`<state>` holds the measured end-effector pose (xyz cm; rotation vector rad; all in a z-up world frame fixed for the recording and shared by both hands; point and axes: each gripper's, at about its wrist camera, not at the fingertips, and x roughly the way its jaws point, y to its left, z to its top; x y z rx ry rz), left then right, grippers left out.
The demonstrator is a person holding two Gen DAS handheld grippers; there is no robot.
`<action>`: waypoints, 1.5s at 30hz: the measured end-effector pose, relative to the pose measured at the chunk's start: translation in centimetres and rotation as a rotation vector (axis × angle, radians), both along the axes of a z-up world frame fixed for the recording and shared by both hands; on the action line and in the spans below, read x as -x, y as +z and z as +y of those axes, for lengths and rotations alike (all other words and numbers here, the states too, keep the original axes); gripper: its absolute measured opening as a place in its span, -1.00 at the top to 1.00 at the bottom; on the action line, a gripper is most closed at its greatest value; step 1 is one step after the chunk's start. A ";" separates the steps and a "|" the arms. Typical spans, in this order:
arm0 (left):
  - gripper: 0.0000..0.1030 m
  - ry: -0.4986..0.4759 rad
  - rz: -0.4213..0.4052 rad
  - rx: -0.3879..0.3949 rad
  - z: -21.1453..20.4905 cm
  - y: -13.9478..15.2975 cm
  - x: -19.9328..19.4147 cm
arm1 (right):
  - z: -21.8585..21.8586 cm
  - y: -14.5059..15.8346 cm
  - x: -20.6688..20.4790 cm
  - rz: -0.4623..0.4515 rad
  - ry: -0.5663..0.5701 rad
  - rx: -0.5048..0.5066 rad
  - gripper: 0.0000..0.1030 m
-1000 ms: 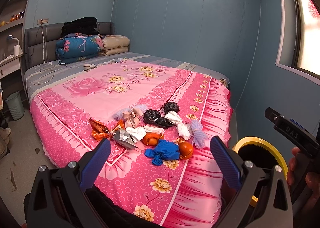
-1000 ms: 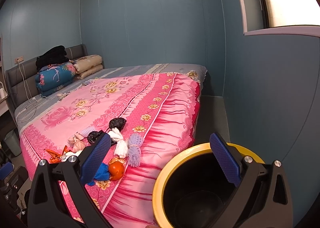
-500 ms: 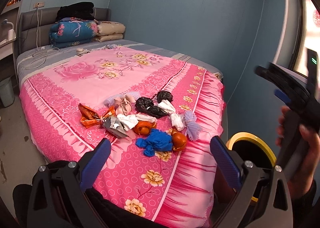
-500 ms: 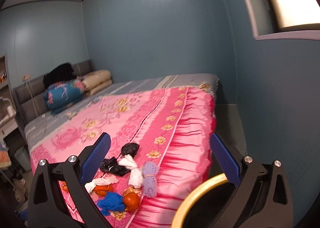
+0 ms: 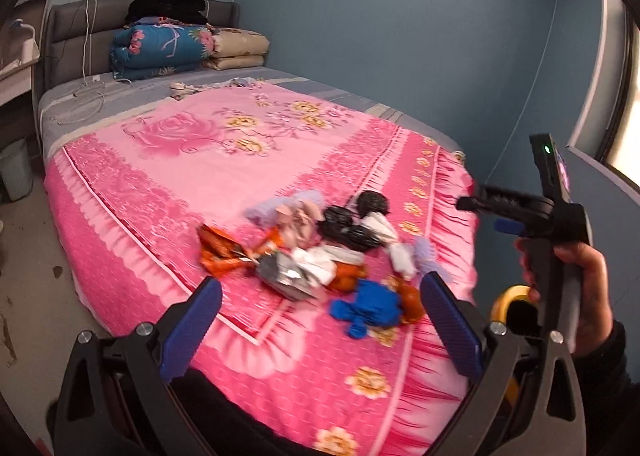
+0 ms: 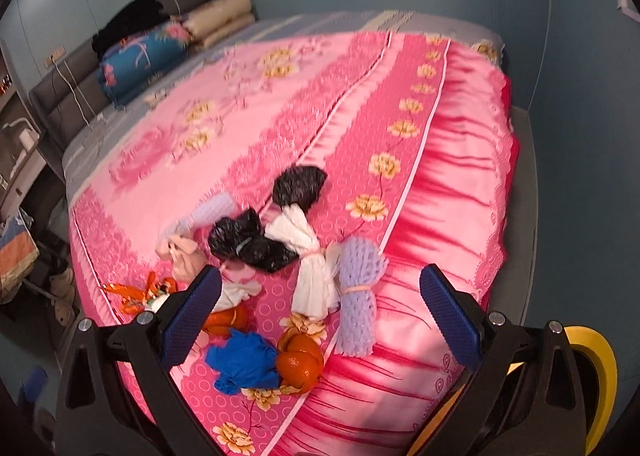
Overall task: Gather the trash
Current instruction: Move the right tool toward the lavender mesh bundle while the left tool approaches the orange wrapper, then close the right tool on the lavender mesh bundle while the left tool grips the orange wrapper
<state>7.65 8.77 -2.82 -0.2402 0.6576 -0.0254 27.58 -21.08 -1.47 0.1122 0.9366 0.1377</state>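
A pile of trash lies on the pink bedspread [image 5: 200, 160] near the bed's corner: black bags [image 6: 256, 244], a white bundle [image 6: 312, 276], a purple foam net [image 6: 360, 296], a blue wad [image 6: 244, 370], orange peel [image 6: 300, 362] and an orange wrapper [image 5: 220, 252]. My left gripper [image 5: 320, 324] is open and empty, above the near side of the pile. My right gripper [image 6: 320, 316] is open and empty, hovering over the pile; it also shows in the left wrist view [image 5: 492, 212]. A yellow-rimmed bin [image 6: 596, 376] stands on the floor by the bed's corner.
Folded quilts and pillows [image 5: 168, 48] lie at the headboard. A cable and small items [image 5: 92, 96] lie on the grey sheet. A pale waste basket [image 5: 16, 172] stands on the floor at left. Blue walls surround the bed.
Both grippers have moved closer to the trash pile. The right gripper swung from above the bin over to the bed and tilted down at the pile.
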 end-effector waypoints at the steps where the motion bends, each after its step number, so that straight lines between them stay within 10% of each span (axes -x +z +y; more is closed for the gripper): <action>1: -0.86 0.022 0.013 -0.027 0.9 -0.1 -0.8 | -0.1 -0.5 -0.5 0.016 -0.005 0.007 -0.85; 15: -0.86 0.027 0.227 0.122 11.1 -7.2 -12.5 | -0.8 -9.0 -7.4 0.403 0.001 -0.069 -0.84; 27: -0.83 0.005 0.304 0.278 11.9 -11.3 -16.8 | -1.4 -12.7 -9.7 0.511 -0.059 -0.077 -0.52; 45: 0.33 -0.079 0.365 0.379 9.5 -14.3 -17.7 | -3.2 -14.8 -9.5 0.588 -0.141 -0.163 -0.14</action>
